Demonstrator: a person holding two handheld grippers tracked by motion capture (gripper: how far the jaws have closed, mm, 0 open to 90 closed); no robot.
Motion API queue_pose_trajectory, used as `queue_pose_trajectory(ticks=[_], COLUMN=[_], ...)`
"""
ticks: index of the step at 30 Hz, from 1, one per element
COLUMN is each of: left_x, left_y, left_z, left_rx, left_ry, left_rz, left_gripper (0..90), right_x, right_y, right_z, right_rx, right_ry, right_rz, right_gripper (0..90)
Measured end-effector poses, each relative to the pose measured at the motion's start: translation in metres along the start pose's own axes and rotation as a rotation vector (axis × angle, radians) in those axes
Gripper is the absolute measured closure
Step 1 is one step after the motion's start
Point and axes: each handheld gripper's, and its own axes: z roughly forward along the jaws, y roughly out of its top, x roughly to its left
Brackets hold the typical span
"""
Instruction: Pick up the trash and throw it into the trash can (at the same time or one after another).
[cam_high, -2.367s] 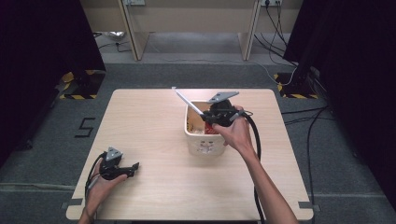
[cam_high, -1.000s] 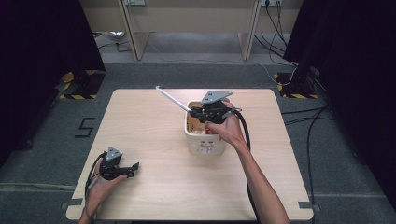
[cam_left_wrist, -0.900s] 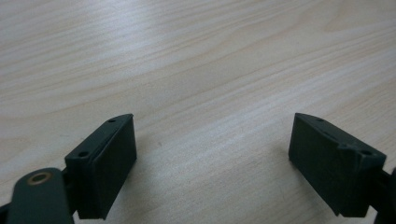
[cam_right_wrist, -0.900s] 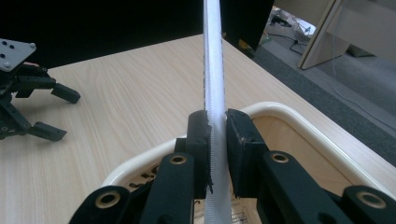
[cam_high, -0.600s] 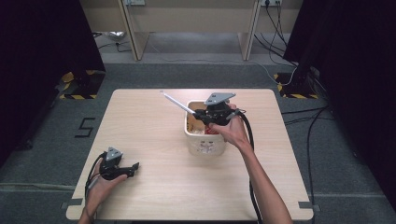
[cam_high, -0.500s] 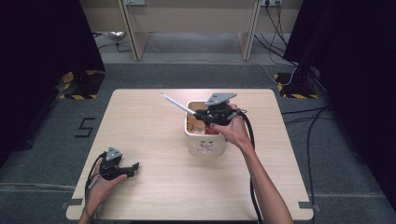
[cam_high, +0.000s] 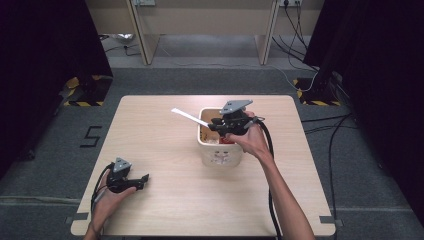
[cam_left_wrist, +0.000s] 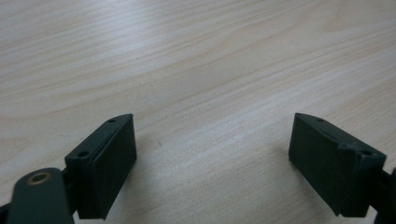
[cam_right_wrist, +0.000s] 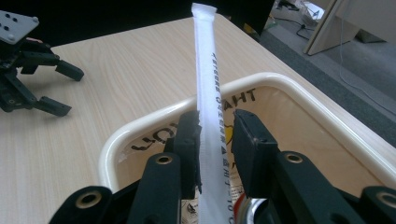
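Two fingers (cam_right_wrist: 187, 135) around wrapped straw (cam_right_wrist: 208, 84)

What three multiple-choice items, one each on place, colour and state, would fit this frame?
1. Where is the left gripper?
A. Over the bin
B. Near the table's front left corner
C. On the floor

2. What colour is the wrapped straw?
A. White
B. Red
C. Green

3. How are the left gripper's jaws?
A. Shut on the straw
B. Shut on nothing
C. Open

Key: 1 B, the high view shows it there, far from the bin. 2 A, its wrapper is white with dark print. 3 C, bare wood shows between them.
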Motion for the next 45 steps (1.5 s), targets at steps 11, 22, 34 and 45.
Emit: queue_pose_trajectory(ticks=[11, 22, 34, 45], left_x=[0.0, 0.0, 0.0, 0.0], left_y=[0.0, 0.0, 0.0, 0.0], left_z=[0.0, 0.0, 0.0, 0.0], left_rx=[0.0, -0.001, -0.001, -0.001], left_ry=[0.001, 0.001, 0.001, 0.001], left_rz=[0.0, 0.0, 0.0, 0.001], left_gripper=[14.5, 14.5, 14.5, 14.5], right_x=[0.016, 0.021, 0.022, 0.02], right_y=[-0.006, -0.011, -0.004, -0.007], right_z=[-0.041, -0.038, -0.032, -0.016], right_rx=[0.116, 0.174, 0.165, 0.221], right_ry=[-0.042, -0.045, -0.109, -0.122], right_rz=[-0.054, -0.083, -0.069, -0.091], right_gripper=[77.3, 85.2, 79.0, 80.1])
